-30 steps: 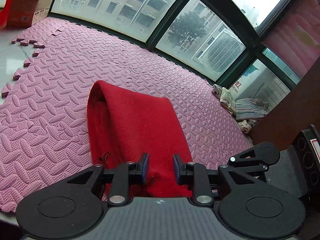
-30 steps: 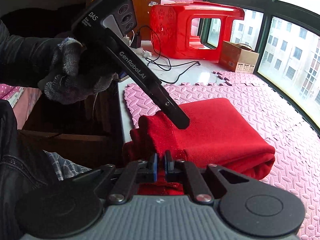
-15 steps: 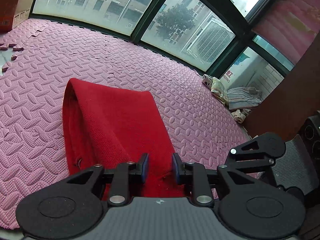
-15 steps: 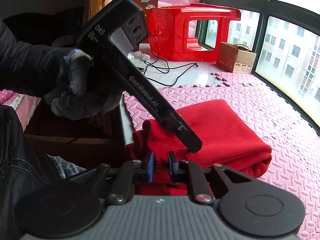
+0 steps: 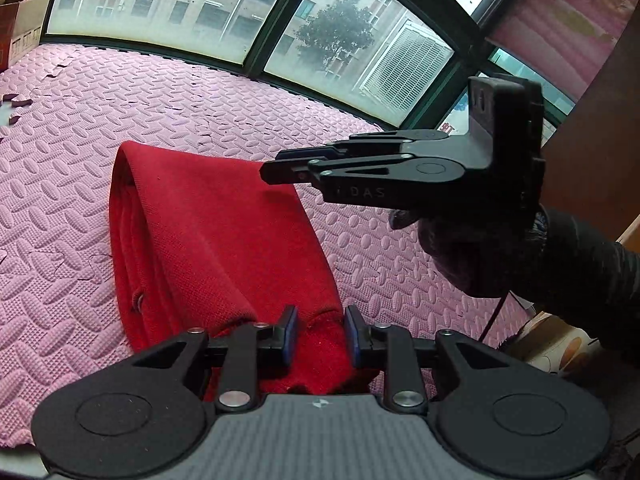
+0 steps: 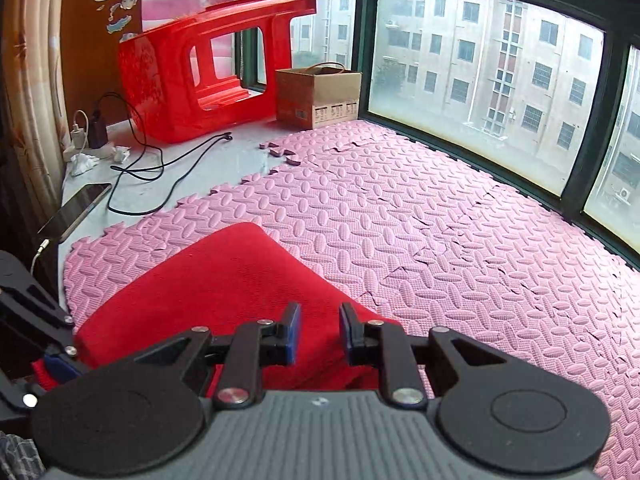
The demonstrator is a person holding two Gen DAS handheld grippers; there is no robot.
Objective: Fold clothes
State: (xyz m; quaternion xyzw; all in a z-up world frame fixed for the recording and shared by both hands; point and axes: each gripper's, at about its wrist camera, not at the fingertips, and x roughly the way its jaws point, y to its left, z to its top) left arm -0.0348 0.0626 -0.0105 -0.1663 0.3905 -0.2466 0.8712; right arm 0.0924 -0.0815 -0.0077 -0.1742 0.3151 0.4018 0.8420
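The folded red knitted garment (image 5: 224, 248) lay near the front edge of the pink interlocking foam mat (image 6: 420, 240), toward that mat's jagged left edge; its rounded fold pointed at the window side. The left gripper (image 5: 318, 334) hung over the garment's near end, jaws a little apart, cloth bunched between the blue pads though I could not tell whether they pinched it. The right gripper (image 6: 316, 330) had just been opening, jaws parted with nothing between them, over the garment's right edge; wide bare mat ran to the window frame (image 6: 500, 152); a red plastic stool (image 6: 208, 64), cardboard box (image 6: 320, 96) and black cables (image 6: 160, 160) sat off the mat's far left corner.
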